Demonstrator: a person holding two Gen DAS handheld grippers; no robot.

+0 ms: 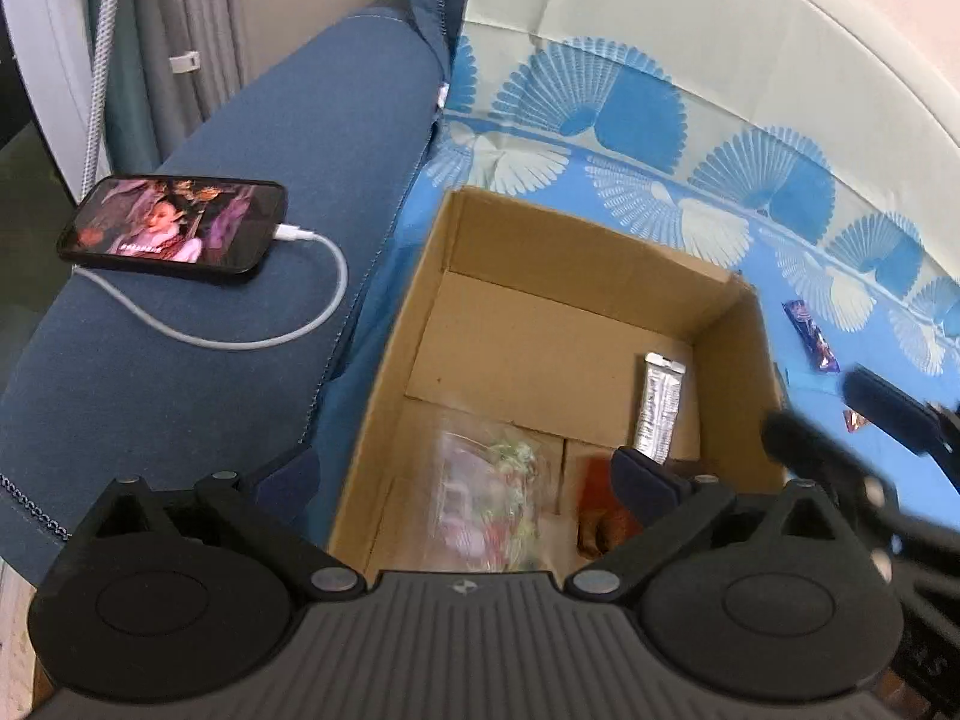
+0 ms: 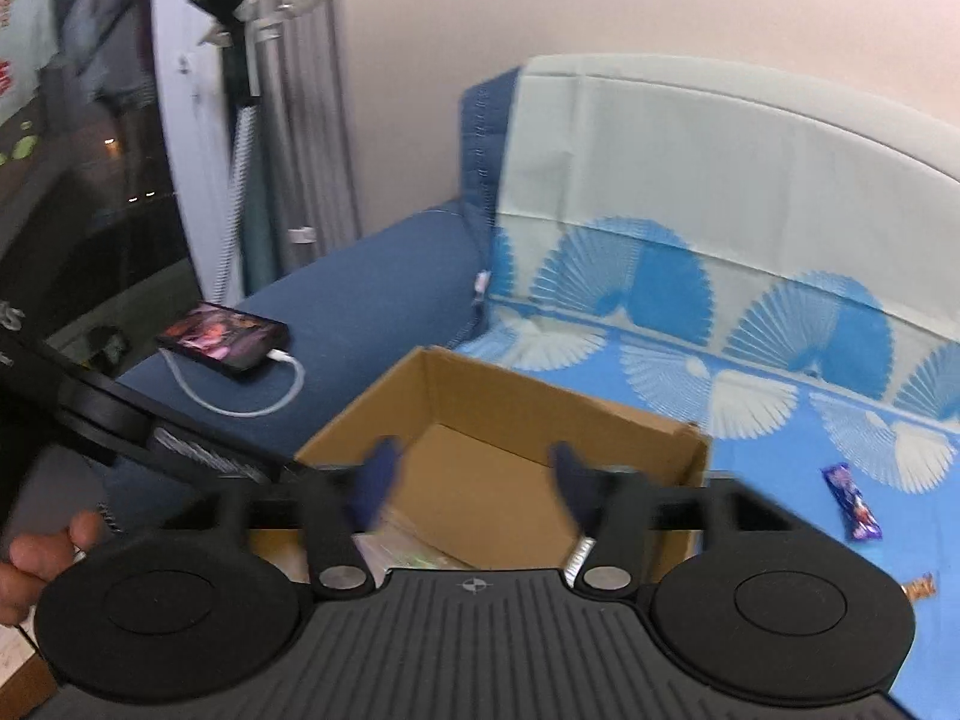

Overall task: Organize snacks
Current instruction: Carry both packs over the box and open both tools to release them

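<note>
A blue denim-like sofa (image 1: pixel 198 360) with stitched seams fills the scene, its seat and back draped in a smooth sheet printed with light-blue and white fan shapes (image 1: pixel 648 120). Behind it stand a plain cream wall, grey pleated curtains (image 2: pixel 300 138) and a dark window. On the broad padded armrest lies a black rectangular phone (image 1: pixel 174 225) with a lit screen, a white charging cable (image 1: pixel 270 330) looping from its end.

An open brown corrugated cardboard box (image 1: pixel 540 252) sits on the sheet, just beside the armrest. Inside lie a crinkly clear plastic snack bag (image 1: pixel 489 498), blurred, a narrow silver foil packet (image 1: pixel 660 408) against the right wall, and a reddish-orange packet (image 1: pixel 600 504), partly hidden. On the sheet right of the box lies a glossy purple wrapped bar (image 2: pixel 852 504), and nearer, an orange wrapper (image 2: pixel 918 587) at the edge.

The left gripper (image 1: pixel 462 474), matte black with dark blue pads, hangs over the box, its jaws spread wide and empty. The right gripper (image 2: pixel 474 474) points toward the box, jaws well apart, nothing between them.
</note>
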